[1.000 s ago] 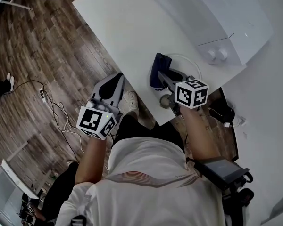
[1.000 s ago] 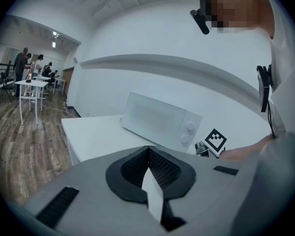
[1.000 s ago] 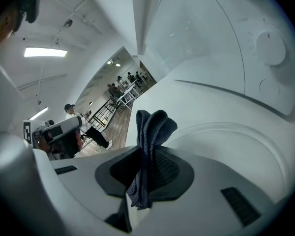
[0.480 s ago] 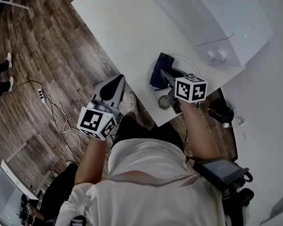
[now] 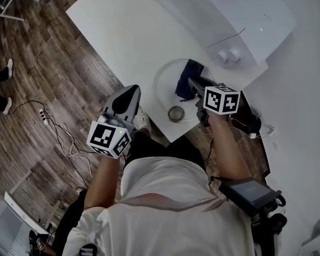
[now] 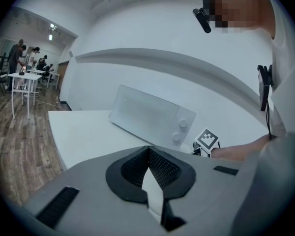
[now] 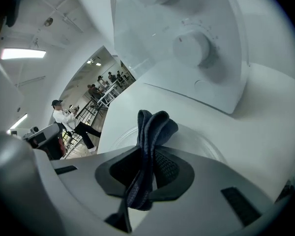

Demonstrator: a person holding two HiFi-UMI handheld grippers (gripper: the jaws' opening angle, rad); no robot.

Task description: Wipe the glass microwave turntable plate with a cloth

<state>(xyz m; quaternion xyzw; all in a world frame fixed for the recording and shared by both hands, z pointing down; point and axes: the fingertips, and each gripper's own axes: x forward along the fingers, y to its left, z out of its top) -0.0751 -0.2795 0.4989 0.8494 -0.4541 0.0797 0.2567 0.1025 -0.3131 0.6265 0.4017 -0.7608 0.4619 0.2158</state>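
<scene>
The clear glass turntable plate (image 5: 162, 87) lies on the white table (image 5: 122, 31) near its front edge, just in front of the microwave. My right gripper (image 5: 193, 83) is shut on a folded dark blue cloth (image 5: 189, 77), which rests on the plate's far right side. In the right gripper view the cloth (image 7: 155, 127) sticks out of the right gripper (image 7: 150, 154) over the plate's rim (image 7: 209, 144). My left gripper (image 5: 129, 91) hangs shut and holds nothing, off the table's near edge over the floor; the left gripper (image 6: 148, 154) points toward the table.
A white microwave (image 5: 229, 15) with two knobs stands at the table's back right, close behind the plate. A small round grey object (image 5: 176, 113) sits at the plate's near edge. Cables (image 5: 58, 135) lie on the wood floor at left. People stand far off.
My right gripper has dragged the cloth across the plate, from its left side toward the microwave side. The left gripper has stayed where it was.
</scene>
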